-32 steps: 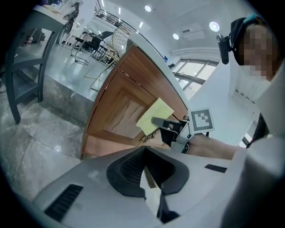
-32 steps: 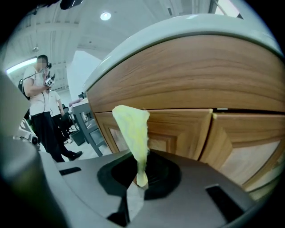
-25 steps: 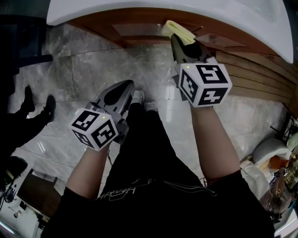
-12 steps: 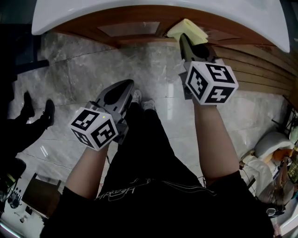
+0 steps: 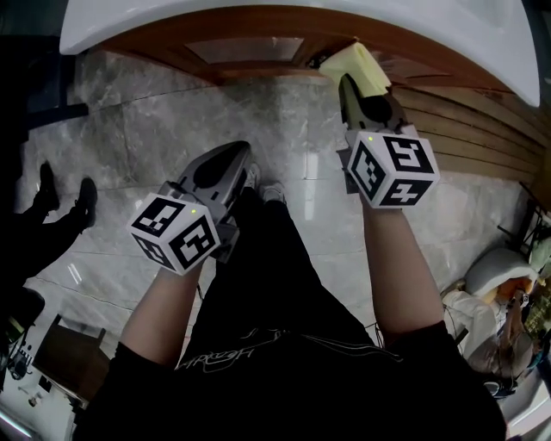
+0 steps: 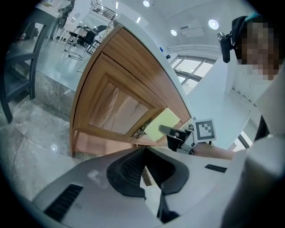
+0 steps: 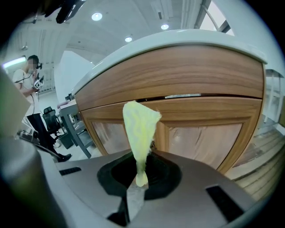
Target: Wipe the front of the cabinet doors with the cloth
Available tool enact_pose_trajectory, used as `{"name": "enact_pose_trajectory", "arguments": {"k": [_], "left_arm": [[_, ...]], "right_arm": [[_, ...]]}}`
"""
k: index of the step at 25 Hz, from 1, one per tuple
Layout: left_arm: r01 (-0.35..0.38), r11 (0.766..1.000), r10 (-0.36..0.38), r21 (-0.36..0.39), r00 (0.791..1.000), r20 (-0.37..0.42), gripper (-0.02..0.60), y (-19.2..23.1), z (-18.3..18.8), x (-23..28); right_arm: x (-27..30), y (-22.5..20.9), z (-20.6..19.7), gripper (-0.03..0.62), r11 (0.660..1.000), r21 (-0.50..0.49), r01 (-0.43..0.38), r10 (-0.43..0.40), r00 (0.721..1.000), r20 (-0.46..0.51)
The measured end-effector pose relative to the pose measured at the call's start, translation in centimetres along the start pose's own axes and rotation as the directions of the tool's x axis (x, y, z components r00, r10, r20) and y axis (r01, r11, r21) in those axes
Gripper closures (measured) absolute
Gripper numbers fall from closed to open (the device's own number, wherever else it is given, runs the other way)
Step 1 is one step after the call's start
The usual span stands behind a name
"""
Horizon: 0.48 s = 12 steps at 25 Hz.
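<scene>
One cloth (image 5: 357, 67) held against two cabinet doors (image 5: 244, 50).
Clamped by right hand-held gripper (image 5: 351, 83), extended at 1 o'clock; left hand-held gripper (image 5: 234, 157) held low, closed.

The cabinet doors (image 5: 250, 52) stand ahead, under the surface (image 5: 284, 10) and above the floor (image 5: 155, 112); the cloth (image 5: 357, 65), in the right gripper (image 5: 351, 82), lies against the front where two doors meet; the left gripper (image 5: 231, 155) hangs lower and to the left, well apart from the doors, over the floor; a bystander's shoes (image 5: 65, 194) stand far left.
</scene>
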<state>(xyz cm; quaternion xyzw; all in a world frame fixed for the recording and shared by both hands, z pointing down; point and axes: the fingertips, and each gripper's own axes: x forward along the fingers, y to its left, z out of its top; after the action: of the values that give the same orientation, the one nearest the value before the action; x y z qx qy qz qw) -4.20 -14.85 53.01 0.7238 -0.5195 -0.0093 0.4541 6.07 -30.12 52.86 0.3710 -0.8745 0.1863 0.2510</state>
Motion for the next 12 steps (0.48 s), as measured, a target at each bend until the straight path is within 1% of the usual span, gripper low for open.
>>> {"name": "enact_pose_trajectory", "arguments": {"k": [5,12], "left_arm": [[-0.031,0.999,0.031,-0.034,0.999,0.018,0.575,1.8,-0.2,-1.4],[-0.08,0.993,0.085,-0.086,0.995,0.059,0.575,4.7,-0.2,-3.9]], "right_arm": [[0.9,3.7,-2.1,0.554,0.997,-0.045,-0.062,0.06,0.997,-0.049],[3.6,10.4,-3.4,0.554,0.973,-0.114,-0.2,0.188,0.976,-0.107]]}}
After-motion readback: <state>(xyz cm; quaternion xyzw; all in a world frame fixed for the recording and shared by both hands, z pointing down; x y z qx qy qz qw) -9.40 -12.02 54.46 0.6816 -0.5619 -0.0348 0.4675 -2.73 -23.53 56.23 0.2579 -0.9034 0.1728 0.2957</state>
